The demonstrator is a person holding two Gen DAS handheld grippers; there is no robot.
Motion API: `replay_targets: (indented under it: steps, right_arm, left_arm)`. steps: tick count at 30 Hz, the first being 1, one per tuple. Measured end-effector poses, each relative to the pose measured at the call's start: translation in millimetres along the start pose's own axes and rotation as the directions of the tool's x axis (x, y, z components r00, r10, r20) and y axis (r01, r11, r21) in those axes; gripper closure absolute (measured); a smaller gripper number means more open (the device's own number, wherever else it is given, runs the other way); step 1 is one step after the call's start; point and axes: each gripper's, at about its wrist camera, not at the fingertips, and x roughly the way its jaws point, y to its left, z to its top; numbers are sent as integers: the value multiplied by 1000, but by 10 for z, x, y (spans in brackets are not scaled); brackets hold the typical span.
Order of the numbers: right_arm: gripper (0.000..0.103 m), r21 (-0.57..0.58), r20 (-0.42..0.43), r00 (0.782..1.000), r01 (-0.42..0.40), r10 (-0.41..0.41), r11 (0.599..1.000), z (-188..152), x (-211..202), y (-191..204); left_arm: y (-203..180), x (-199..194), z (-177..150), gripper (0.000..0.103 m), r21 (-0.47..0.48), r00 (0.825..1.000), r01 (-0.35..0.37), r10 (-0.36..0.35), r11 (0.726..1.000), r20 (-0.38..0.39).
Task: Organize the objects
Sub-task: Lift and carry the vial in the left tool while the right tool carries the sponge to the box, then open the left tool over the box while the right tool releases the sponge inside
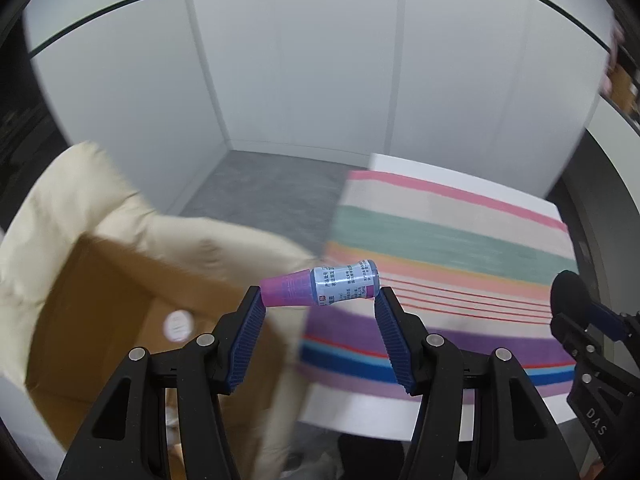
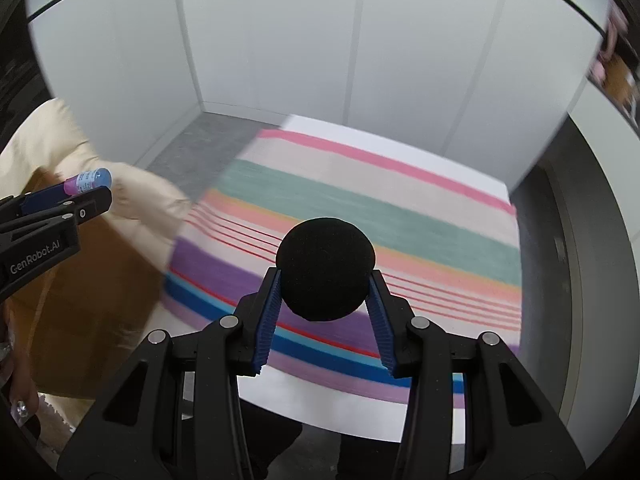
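Closest to me, the left gripper [image 1: 320,296] pinches a small bottle [image 1: 320,285] lengthwise, one blue pad on its pink cap, the other on its blue base, so the bottle lies crosswise between the fingertips and well above everything below. The right gripper [image 2: 325,280] is clamped on a black foam ball [image 2: 326,268], the pads pressing into its sides.

Below the left gripper, an open cardboard box [image 1: 104,320] sits with a cream cloth [image 1: 120,200] draped over its rim; something small, round and white [image 1: 178,325] lies on its floor, too blurred to name. Under the right gripper, a striped cloth [image 2: 360,216] covers a white table [image 2: 360,412]. Beyond them is grey floor and pale wall panels.

The end-to-end hold on the bottle looks risky to me: only the two tips touch it, and the cap is tapered, so a jolt or a tilt could let it swivel or pop out and drop to the floor beside the box. The draped cream cloth could also catch the bottle or hide part of the opening if it is lowered carelessly. The foam ball is soft and could squirm free if the squeeze slackens.
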Motion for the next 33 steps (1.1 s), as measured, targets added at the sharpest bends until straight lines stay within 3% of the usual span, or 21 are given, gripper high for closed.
replay_targets:
  steps: [11,23,24,26,27,28,30,33]
  right_arm:
    - [59,-211,29,993,-110,119,971,86,-259,1504]
    - [58,-385,-13,977,-202,214,901,-66,-367,2831]
    - [56,-393,-19,974,-213,224,894,-81,-369,2924]
    - [41,-402,-21,969,-234,247,885,-110,-379,3052]
    - [16,-405,-23,969,-235,247,884,-118,-378,3103]
    - [0,-407,-25,972,-225,235,885,-129,-366,3154]
    - [0,-408,-12,975,-207,222,889,-146,-368,3219]
    - [0,-400,-41,973,-226,228,888,-149,-322,3249]
  left_arm:
    - [1437,-259,-401,45,-192,992,-122,118,974,-34]
    - [2489,-424,-760,45,-314,975,-222,204,923,-90]
    - [2524,-428,-777,45,-314,973,-230,211,921,-92]
    - [2604,-422,-811,44,-320,974,-224,202,921,-99]
    - [2629,-408,-816,40,-325,975,-217,192,920,-109]
    - [2649,-390,-816,29,-330,976,-212,181,920,-122]
    - [2667,-356,-818,11,-338,976,-204,163,919,-144]
    - [2642,-359,-813,6,-344,977,-197,155,918,-147]
